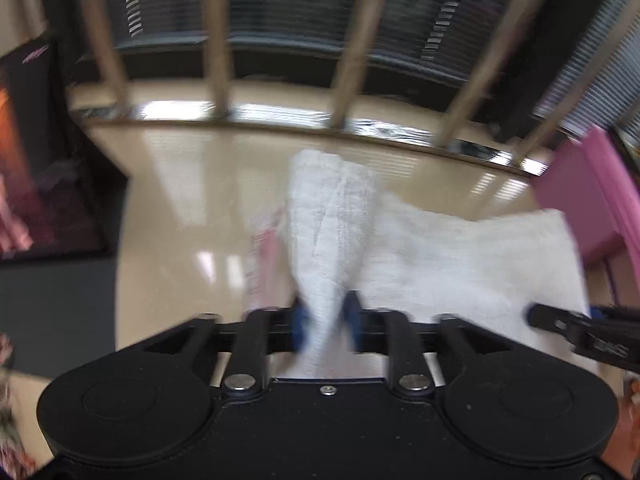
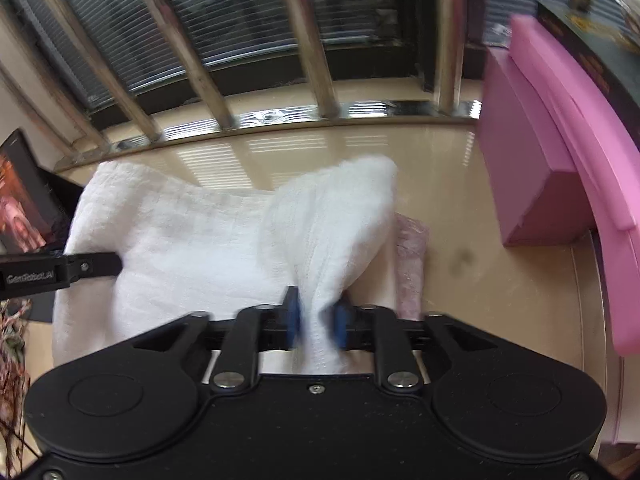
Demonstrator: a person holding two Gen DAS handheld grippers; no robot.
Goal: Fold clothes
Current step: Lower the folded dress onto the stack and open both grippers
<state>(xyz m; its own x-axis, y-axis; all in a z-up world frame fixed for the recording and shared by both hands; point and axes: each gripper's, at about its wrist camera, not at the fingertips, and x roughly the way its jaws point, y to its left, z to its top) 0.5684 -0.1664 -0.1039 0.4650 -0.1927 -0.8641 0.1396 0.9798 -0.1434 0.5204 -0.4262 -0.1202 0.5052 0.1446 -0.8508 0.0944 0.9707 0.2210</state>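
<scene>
We list a white towel (image 2: 192, 236) spread on the glossy beige surface (image 2: 460, 280), its two near corners raised. Left tongs (image 1: 326, 320): blue pads (image 1: 301, 322) parted, a towel corner between them; whether they press on it we cannot tell. Right tongs (image 2: 314, 318): likewise parted around the other corner, grip uncertain. A pink box (image 2: 532, 168) stands right of the towel; metal window bars (image 2: 316, 52) run behind.

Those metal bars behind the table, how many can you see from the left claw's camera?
5. They stand in a row along the table's far edge: one at far left, then and far right. More may stand outside this view.
</scene>
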